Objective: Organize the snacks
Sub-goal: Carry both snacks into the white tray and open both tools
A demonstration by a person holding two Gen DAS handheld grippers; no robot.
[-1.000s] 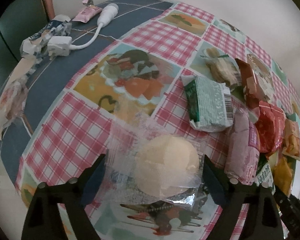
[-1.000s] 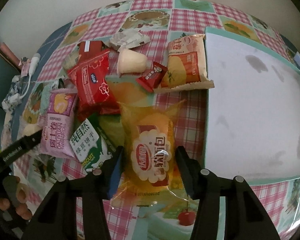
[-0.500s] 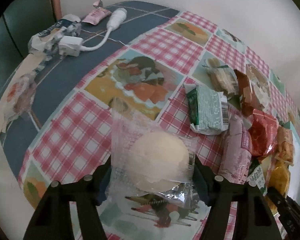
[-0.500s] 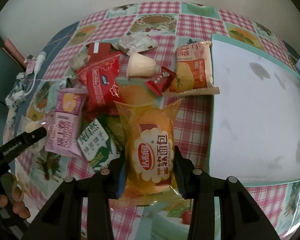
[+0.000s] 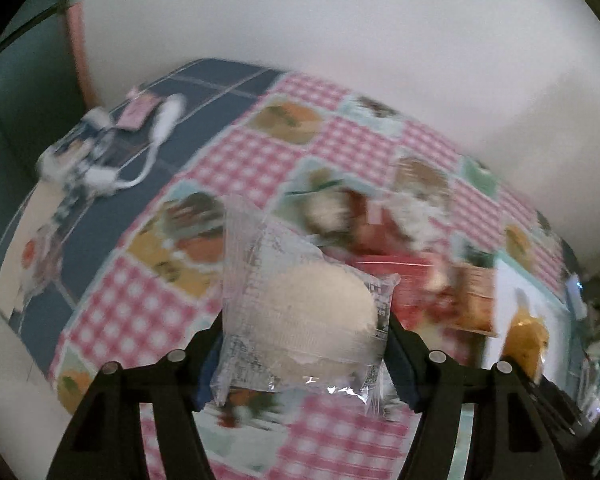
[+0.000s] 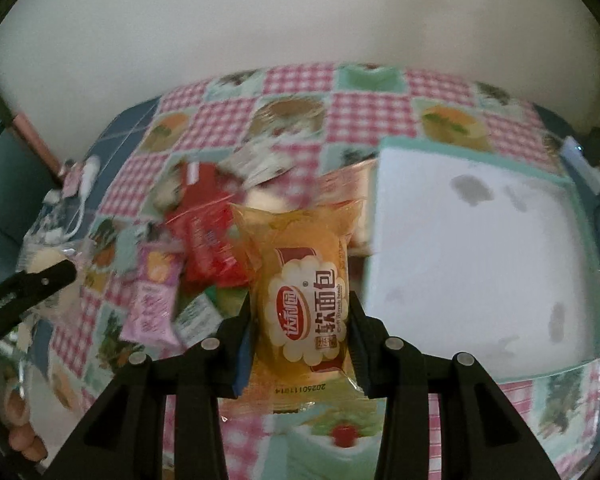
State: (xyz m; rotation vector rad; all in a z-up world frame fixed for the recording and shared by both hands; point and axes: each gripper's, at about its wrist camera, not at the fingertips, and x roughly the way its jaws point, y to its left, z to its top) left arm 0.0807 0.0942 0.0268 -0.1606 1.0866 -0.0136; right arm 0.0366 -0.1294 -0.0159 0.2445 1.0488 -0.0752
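Observation:
My left gripper (image 5: pixel 304 344) is shut on a clear packet with a round white bun (image 5: pixel 312 312) and holds it lifted above the checkered tablecloth. My right gripper (image 6: pixel 302 320) is shut on a yellow soft-bread packet (image 6: pixel 304 304), also lifted off the table. A white tray with a teal rim (image 6: pixel 476 264) lies to the right of the right gripper. The snack pile, with a red packet (image 6: pixel 208 240) and a pink packet (image 6: pixel 152 300), lies to its left. The left gripper's finger (image 6: pixel 28 292) shows at the left edge of the right wrist view.
A white cable with plug (image 5: pixel 160 132) and a small pink packet (image 5: pixel 138 110) lie at the table's far left corner. A white wall stands behind the table. The tray (image 5: pixel 508 292) and the yellow packet (image 5: pixel 528 336) show blurred at the right in the left wrist view.
Both grippers have closed on their packets and lifted them off the table. Both views now tilt up toward the wall, and the left one has swung right.

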